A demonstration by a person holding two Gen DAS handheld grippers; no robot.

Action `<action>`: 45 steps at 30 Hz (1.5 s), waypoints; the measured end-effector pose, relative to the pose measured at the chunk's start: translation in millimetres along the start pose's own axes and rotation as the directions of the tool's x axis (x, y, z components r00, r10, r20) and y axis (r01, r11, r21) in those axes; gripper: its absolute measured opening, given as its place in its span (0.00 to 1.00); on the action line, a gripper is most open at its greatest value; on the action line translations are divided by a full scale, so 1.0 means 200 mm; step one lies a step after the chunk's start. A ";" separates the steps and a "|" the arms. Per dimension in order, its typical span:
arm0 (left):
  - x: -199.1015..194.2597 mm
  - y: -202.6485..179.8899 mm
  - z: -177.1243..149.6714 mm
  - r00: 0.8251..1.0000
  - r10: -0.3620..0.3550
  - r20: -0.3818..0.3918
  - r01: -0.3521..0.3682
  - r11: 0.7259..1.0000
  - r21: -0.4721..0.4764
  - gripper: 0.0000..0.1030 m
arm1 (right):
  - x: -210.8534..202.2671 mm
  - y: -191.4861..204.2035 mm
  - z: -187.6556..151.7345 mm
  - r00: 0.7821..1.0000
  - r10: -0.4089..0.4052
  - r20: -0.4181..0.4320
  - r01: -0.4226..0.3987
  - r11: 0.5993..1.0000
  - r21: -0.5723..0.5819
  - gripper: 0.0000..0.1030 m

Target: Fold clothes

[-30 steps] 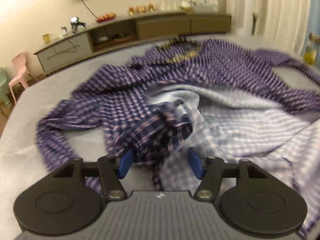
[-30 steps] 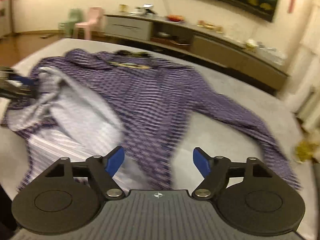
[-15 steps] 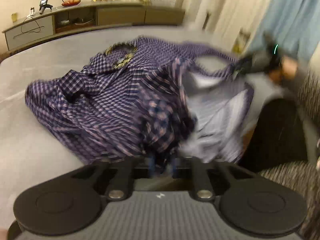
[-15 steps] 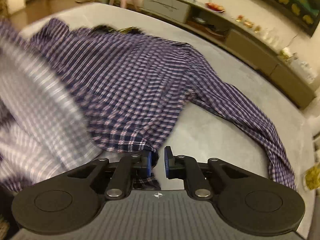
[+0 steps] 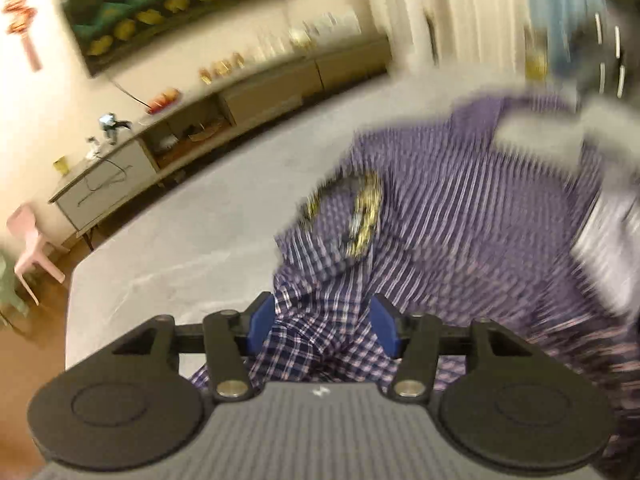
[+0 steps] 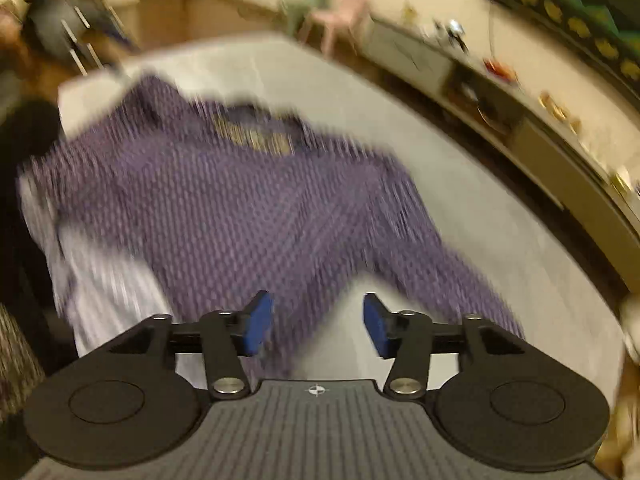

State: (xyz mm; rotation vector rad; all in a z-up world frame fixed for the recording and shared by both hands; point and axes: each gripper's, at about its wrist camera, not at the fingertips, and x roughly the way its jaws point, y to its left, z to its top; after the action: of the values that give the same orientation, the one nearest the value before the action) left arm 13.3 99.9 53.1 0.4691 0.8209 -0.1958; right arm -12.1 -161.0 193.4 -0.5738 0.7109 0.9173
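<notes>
Purple checked shirt (image 5: 460, 240) spread over the grey bed (image 5: 200, 232), front side down by the look of the collar (image 5: 360, 216), gold-patterned on its inside and lying near the middle of the left wrist view. Much motion blur across both views.

Left hand-held gripper (image 5: 322, 330) at about half width, jaws just now opening. A bunch of checked cloth from the shirt's near edge between the blue pads (image 5: 260, 328), filling most of the gap; seemingly slack and no longer pinched, though hard to be sure in the blur. Gripper tilted steeply down toward the bed.

Right hand-held gripper (image 6: 318, 324) likewise at about half width, jaws also just now opening, nothing between its pads (image 6: 376, 326). Below the gap, the shirt's (image 6: 224, 208) lower edge on the left and bare grey bed (image 6: 460, 200) on the right. From this side, collar (image 6: 256, 136) at the far end, one sleeve (image 6: 460, 280) running out to the right along the bed, a paler inner face of the cloth (image 6: 100, 292) turned up at the left edge.

Beyond the bed, a long low sideboard (image 5: 260, 92) against the wall, cluttered with small things, and a pink chair (image 5: 28, 240) at its left end.
</notes>
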 end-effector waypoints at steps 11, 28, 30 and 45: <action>0.43 0.00 -0.12 0.995 0.026 -0.099 -0.005 0.978 0.206 0.25 | 0.81 0.02 0.47 0.978 -0.171 0.119 0.203 0.910 -0.362 0.82; 0.30 0.70 -0.05 0.957 -0.194 0.214 0.263 0.893 -0.366 0.03 | 1.33 -0.45 0.78 0.995 0.092 -0.030 -0.095 0.990 -0.108 0.00; 0.35 0.77 0.02 0.957 -0.178 0.229 0.257 0.884 -0.390 0.03 | 1.20 -0.57 0.76 0.997 0.071 0.029 -0.070 0.997 -0.023 0.00; 0.47 0.74 -0.01 0.978 -0.205 0.031 0.204 0.926 -0.317 0.09 | 1.55 0.04 0.74 0.999 0.037 0.003 -0.028 0.821 -0.570 0.78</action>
State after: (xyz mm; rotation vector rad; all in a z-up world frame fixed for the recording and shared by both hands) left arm 126.7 231.4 30.5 0.0774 0.8856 -0.2499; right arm 153.9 105.0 51.1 -1.0893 0.4216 1.1735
